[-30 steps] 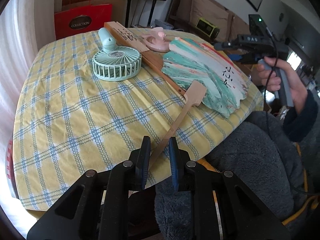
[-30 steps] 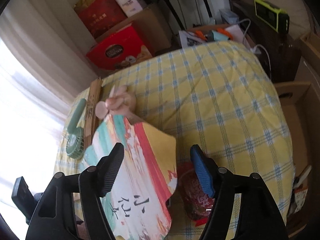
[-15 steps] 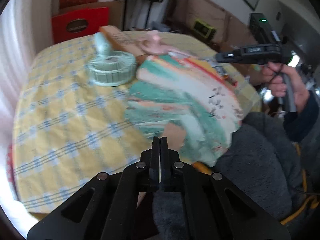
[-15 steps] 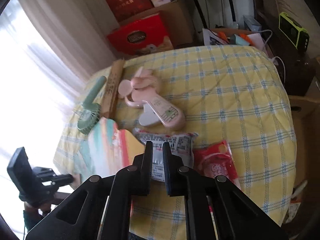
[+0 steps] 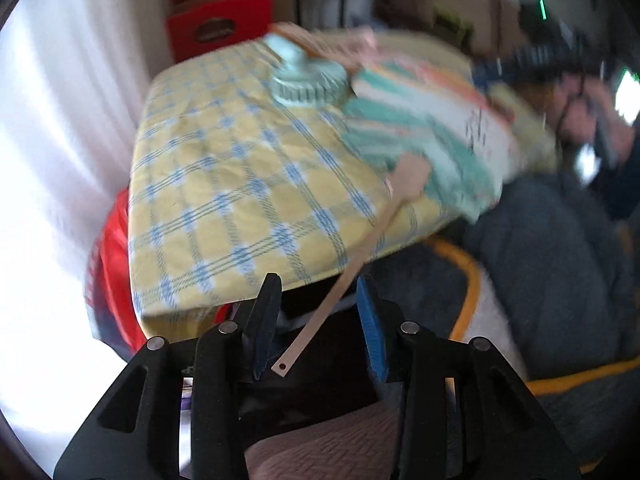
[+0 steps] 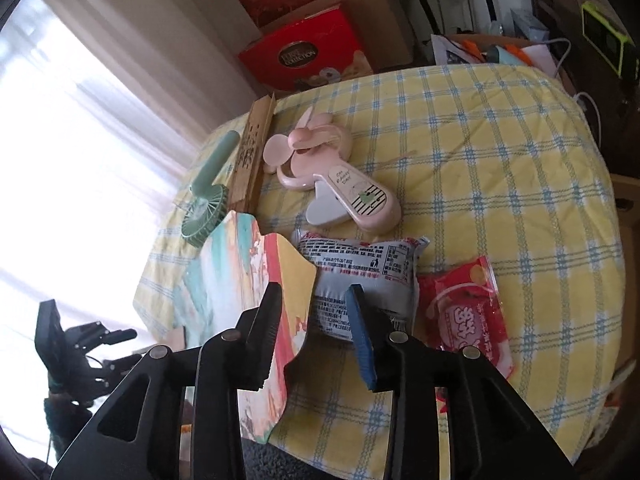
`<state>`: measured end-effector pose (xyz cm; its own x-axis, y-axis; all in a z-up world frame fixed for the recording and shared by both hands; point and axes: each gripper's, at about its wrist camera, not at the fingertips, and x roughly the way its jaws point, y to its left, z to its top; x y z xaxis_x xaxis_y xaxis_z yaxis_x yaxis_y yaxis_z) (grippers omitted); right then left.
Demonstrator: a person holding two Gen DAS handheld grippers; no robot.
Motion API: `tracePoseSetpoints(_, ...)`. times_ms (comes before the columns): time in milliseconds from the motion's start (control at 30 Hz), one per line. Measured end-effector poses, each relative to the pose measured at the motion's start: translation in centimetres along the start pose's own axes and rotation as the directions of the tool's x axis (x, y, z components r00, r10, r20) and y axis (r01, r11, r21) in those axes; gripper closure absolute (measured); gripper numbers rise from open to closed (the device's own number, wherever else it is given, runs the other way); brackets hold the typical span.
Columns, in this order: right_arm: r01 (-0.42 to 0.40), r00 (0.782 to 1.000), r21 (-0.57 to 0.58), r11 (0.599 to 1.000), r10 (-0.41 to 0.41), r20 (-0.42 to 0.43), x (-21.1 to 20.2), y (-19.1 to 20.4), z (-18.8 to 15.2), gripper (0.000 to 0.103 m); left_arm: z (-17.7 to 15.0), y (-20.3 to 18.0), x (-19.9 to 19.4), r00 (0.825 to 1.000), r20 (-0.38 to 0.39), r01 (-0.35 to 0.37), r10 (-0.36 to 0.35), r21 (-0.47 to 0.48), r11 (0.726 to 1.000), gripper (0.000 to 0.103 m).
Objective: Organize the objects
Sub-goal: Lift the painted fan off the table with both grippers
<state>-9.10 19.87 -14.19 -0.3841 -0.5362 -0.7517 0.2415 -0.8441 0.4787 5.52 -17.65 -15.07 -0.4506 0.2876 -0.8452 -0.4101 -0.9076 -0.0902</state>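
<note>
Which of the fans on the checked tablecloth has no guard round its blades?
The pink handheld fan: its petal-shaped blades are bare. The mint-green handheld fan has a slatted round cage, and the painted paddle fan with wooden handle has no blades.

The whole left wrist view is smeared by motion: the mint handheld fan (image 5: 306,80), the painted paddle fan (image 5: 424,128) and the hand (image 5: 592,116) at the right edge are soft shapes, the writing on the paddle fan is unreadable, and the things behind the mint fan cannot be told apart. In the right wrist view the paddle fan's (image 6: 256,280) near part lies behind the right gripper (image 6: 314,322), its handle hidden, and its edge overlaps the white snack packet (image 6: 360,268), whose small print is illegible. The red snack packet (image 6: 468,312) is partly covered by the gripper's frame.
</note>
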Motion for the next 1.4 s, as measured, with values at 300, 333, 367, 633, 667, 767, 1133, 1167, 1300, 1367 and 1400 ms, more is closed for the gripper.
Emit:
tracePoseSetpoints(300,-0.025,0.999,-0.028,0.999,0.023,-0.047,-0.2,1.2,-2.3,0.067,-5.6,4.4,-2.1,0.954,0.29,0.186,-0.073,-0.385,0.904,0.024)
tracePoseSetpoints(333,-0.031,0.998,-0.02,0.999,0.03,-0.052,0.0,1.0,-2.5,0.067,-5.9,5.2,-1.9,0.942,0.313,0.255,-0.121,-0.43,0.866,0.024)
tracePoseSetpoints(367,-0.038,0.998,-0.014,0.999,0.038,-0.055,0.2,0.9,-2.6,0.067,-5.8,5.8,-1.6,0.932,0.329,0.298,-0.149,-0.466,0.833,0.024)
tracePoseSetpoints(633,-0.175,0.984,0.11,0.979,0.178,-0.02,2.7,0.2,-1.3,0.066,-5.4,5.9,2.0,0.889,0.405,0.435,-0.213,-0.6,0.672,0.034)
tracePoseSetpoints(667,-0.176,0.983,0.112,0.978,0.18,-0.022,2.9,0.4,-1.2,0.066,-5.2,5.8,2.2,0.895,0.395,0.422,-0.208,-0.595,0.684,0.034)
tracePoseSetpoints(767,-0.165,0.985,0.1,0.981,0.169,-0.027,3.6,1.1,-1.1,0.066,-5.8,5.9,2.7,0.882,0.406,0.459,-0.241,-0.618,0.639,0.034)
tracePoseSetpoints(1133,-0.163,0.987,0.101,0.981,0.162,0.026,4.1,1.5,-1.8,0.082,-11.9,8.6,5.3,0.836,0.501,0.545,-0.224,-0.807,0.228,0.028)
tracePoseSetpoints(1167,-0.161,0.987,0.114,0.98,0.157,0.041,3.8,1.3,-1.9,0.082,-12.0,8.2,5.2,0.846,0.491,0.53,-0.209,-0.816,0.229,0.028)
tracePoseSetpoints(1300,-0.124,0.99,0.121,0.985,0.116,0.078,3.0,1.5,-2.4,0.082,-12.0,6.9,5.7,0.854,0.489,0.516,-0.177,-0.838,0.175,0.028)
tracePoseSetpoints(1367,-0.101,0.992,0.099,0.99,0.093,0.085,2.7,2.1,-2.6,0.082,-11.4,6.0,5.5,0.868,0.47,0.495,-0.159,-0.842,0.214,0.028)
tracePoseSetpoints(1400,-0.083,0.993,0.075,0.994,0.076,0.089,2.5,2.5,-2.7,0.082,-10.9,5.6,5.4,0.882,0.448,0.472,-0.148,-0.84,0.267,0.029)
